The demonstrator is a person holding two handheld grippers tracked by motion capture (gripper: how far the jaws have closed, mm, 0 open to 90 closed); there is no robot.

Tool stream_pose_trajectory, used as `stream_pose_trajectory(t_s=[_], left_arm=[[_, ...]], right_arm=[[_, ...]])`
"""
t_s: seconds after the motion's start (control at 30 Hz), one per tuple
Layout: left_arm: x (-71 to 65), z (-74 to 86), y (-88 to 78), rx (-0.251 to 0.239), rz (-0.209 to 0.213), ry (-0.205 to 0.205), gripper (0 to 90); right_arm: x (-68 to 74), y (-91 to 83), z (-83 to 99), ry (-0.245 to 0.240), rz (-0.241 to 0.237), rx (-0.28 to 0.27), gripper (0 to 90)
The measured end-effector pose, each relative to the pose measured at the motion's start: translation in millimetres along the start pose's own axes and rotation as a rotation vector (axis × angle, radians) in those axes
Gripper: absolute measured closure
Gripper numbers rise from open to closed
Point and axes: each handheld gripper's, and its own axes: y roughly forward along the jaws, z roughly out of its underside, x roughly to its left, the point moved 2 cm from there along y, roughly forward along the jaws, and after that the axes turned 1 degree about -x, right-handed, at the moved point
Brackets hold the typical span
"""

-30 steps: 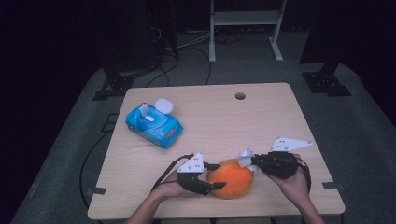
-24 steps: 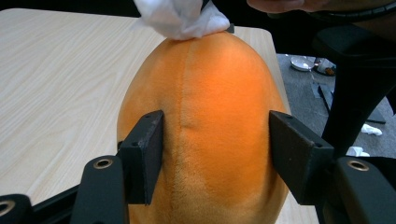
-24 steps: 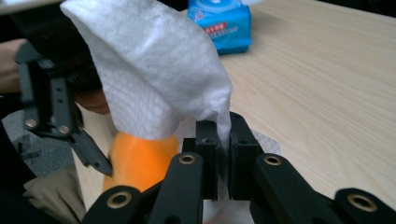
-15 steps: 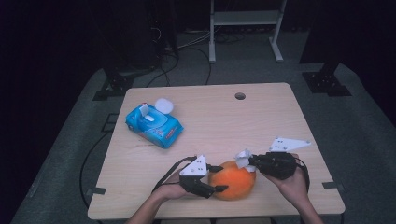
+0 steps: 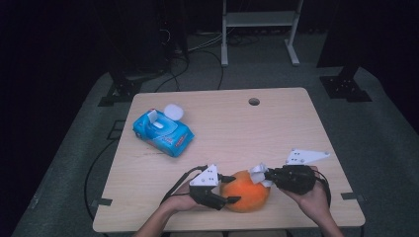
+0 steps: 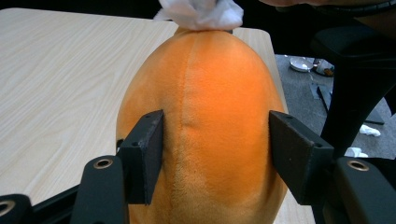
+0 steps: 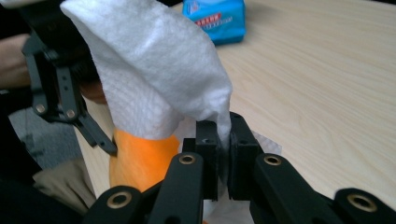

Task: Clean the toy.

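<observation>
A dark room, cables and stand legs on grey floor, and in the middle a pale wooden worktop [image 5: 276, 133]; at its near edge sits the orange plush toy [image 5: 248, 190], right between the two hands; the left hand-held gripper [image 5: 228, 190] has it clamped, jaws about half open with both pads pressed into the fuzzy sides, and in the left gripper view the toy [image 6: 205, 121] bulges between them; soft stuff, this, light and squashy, so it gives under the pads rather than slips; a hold across its broad middle looks the safest, and that is where the grip sits. On the other side the right hand-held gripper [image 5: 264, 175] is pinched fully closed on a white wipe [image 7: 154, 70]; thin, limp, it drapes over the jaws and flops onto the top of the toy; I judge it needs a firm pinch near an edge, since it would tear before it resists. Further back, well apart, lies the blue wipes pack [image 5: 163, 131], lid flipped up.
</observation>
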Motion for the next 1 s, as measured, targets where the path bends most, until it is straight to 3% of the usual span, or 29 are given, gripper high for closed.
stream_pose_trajectory(t_s=[0.17,0.3,0.4,0.5,0.53,0.63,0.73,0.8,0.87,1.0], left_arm=[[1.4,-5.3,-2.5,-0.032,0.022,-0.024,32.9],[10.9,-5.8,-6.8,-0.052,-0.014,-0.085,18.8],[13.1,3.7,-0.7,-0.023,0.032,-0.139,15.0],[8.8,9.2,5.1,-0.008,0.045,-0.123,14.4],[7.8,8.7,5.2,-0.004,0.039,-0.116,18.9],[4.7,2.0,3.2,-0.008,-0.017,-0.068,39.6],[3.1,-8.9,-0.7,-0.056,-0.070,-0.023,46.0],[3.1,-14.8,-2.6,-0.051,-0.116,0.024,46.3],[6.1,-14.1,-5.4,-0.058,-0.122,0.015,46.4],[12.8,-4.7,-10.2,-0.058,-0.112,-0.029,46.2]], right_arm=[[-6.0,-2.4,8.2,0.039,-0.017,0.027,84.5],[-4.0,0.1,14.0,0.024,-0.055,0.034,84.4],[-5.4,-0.6,14.1,0.021,-0.054,0.037,84.4],[-9.4,-0.6,16.1,0.033,-0.052,0.039,84.3],[-10.1,-0.9,16.5,0.044,-0.052,0.040,84.3],[-11.3,-2.3,13.8,0.049,-0.042,0.029,84.3],[-11.7,-7.9,5.7,0.045,-0.009,-0.006,84.5],[-10.1,-11.9,-2.6,0.047,-0.017,-0.056,84.5],[-8.1,-10.2,-6.9,0.049,-0.026,-0.081,84.4],[-11.8,4.4,-1.3,0.062,-0.019,-0.054,84.5]])
